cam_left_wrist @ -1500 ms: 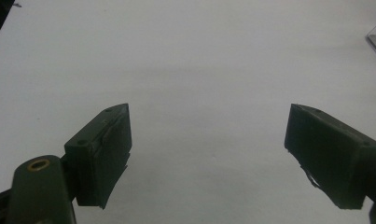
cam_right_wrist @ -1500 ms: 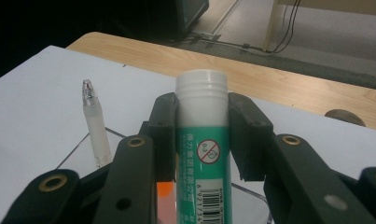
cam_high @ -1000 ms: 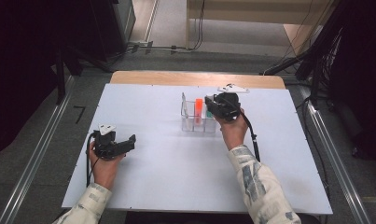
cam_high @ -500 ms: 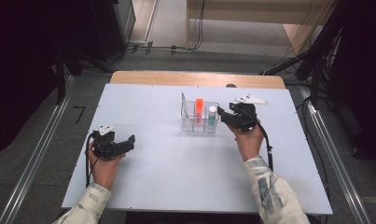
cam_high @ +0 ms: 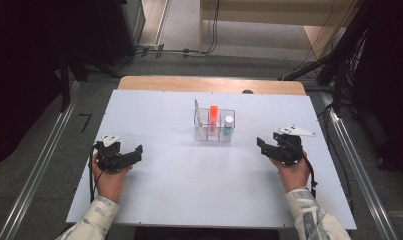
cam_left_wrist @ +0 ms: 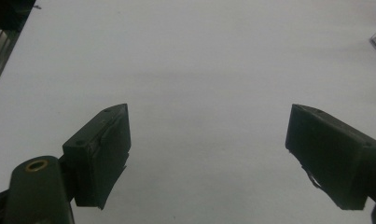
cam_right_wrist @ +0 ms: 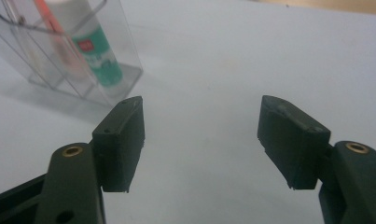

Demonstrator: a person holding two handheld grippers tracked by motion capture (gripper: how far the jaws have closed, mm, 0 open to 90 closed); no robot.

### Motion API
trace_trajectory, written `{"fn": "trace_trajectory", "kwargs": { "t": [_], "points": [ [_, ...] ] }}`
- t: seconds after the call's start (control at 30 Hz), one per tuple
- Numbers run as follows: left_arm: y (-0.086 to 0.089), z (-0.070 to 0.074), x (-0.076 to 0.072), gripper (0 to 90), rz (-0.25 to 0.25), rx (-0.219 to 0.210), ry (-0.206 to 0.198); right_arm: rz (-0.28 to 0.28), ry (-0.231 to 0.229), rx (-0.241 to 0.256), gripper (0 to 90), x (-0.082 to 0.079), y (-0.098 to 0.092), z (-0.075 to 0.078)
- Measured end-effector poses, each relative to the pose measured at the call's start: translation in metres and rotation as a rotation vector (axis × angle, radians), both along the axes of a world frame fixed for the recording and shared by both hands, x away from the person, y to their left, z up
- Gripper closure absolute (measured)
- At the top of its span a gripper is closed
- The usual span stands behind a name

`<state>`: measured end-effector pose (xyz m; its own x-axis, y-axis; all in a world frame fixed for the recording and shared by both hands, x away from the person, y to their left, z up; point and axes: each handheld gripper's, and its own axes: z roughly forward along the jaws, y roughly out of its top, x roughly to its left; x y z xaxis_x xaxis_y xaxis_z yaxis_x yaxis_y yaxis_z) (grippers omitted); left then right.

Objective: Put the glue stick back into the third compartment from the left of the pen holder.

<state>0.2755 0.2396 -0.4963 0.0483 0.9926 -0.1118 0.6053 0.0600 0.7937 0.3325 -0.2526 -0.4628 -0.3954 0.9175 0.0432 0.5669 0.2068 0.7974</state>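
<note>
Evidently the work concerns the clear organizer (cam_high: 214, 125), which stands upright at the middle of the table (cam_high: 189, 200), toward its far edge. It holds an orange marker (cam_high: 213, 114), a glue stick (cam_high: 228, 126) with a white cap, and a thin clear item I cannot identify, each upright in its own compartment; standing them in separate cells keeps them from tipping and leaves their tops reachable. The right gripper (cam_high: 261, 145) rests low on the table, well right of the organizer, jaws apart and holding nothing. The left gripper (cam_high: 136, 151) lies near the left front, likewise spread and empty, which I judge a parked posture. The high view gives the whole layout and both hands. The right gripper view adds the glue stick's green label (cam_right_wrist: 99, 58) and the organizer's curved wall (cam_right_wrist: 125, 37). In the left gripper view bare table lies between the pads (cam_left_wrist: 108, 154), with a clear corner at the right edge.
</note>
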Motion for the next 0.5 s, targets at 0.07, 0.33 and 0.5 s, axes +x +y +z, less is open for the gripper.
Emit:
{"fn": "trace_trajectory", "kwargs": {
  "t": [0.07, 0.33, 0.5],
  "points": [
    [0.002, 0.0, -0.003, 14.6, 0.0, 0.003, -0.003, -0.014, 0.02, -0.015, 27.2, -0.008, -0.009, -0.003],
    [0.017, -0.001, -0.022, 14.6, -0.01, 0.013, 0.005, -0.088, 0.077, 0.017, 21.6, -0.037, -0.065, -0.008],
    [0.022, 0.0, -0.029, 14.0, -0.005, 0.005, 0.0, -0.125, 0.055, 0.023, 16.8, -0.049, -0.087, -0.007]
  ]
}}
